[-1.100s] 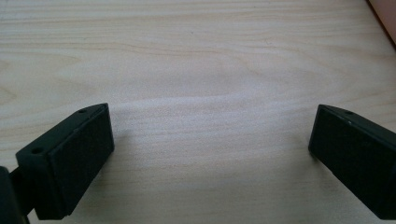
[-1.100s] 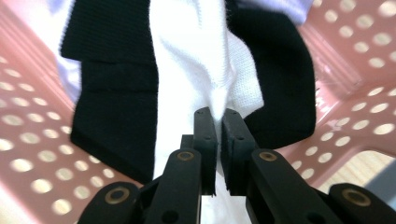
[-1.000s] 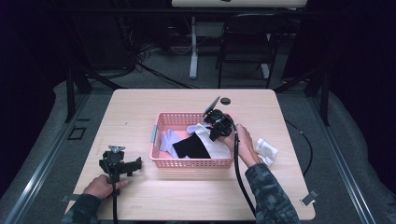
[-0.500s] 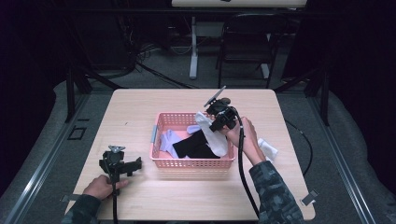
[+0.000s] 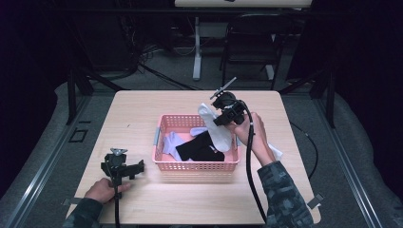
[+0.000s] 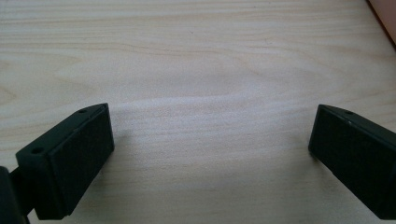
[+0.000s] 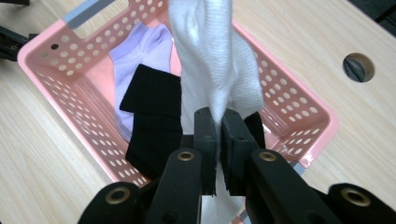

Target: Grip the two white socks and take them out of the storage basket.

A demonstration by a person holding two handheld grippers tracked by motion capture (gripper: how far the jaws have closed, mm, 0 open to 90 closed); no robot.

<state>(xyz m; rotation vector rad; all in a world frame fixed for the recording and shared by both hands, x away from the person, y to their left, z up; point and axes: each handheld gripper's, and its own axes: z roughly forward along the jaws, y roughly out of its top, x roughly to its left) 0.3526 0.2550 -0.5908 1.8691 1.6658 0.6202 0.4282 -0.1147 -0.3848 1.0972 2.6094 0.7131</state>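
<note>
Right gripper (image 7: 217, 140), clamped on white sock (image 7: 212, 60) above pink basket (image 7: 42, 79); thin pinch risks slippage.

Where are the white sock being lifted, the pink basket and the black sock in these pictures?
white sock (image 7: 212, 65): right gripper view, on its knit middle above the jaws.
pink basket (image 5: 197, 166): high view, on its near wall.
black sock (image 7: 154, 112): right gripper view, on its folded upper part.

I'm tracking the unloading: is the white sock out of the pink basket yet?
Mostly out: the white sock hangs from the right tongs above the pink basket; whether its lower end clears is unclear.
</note>
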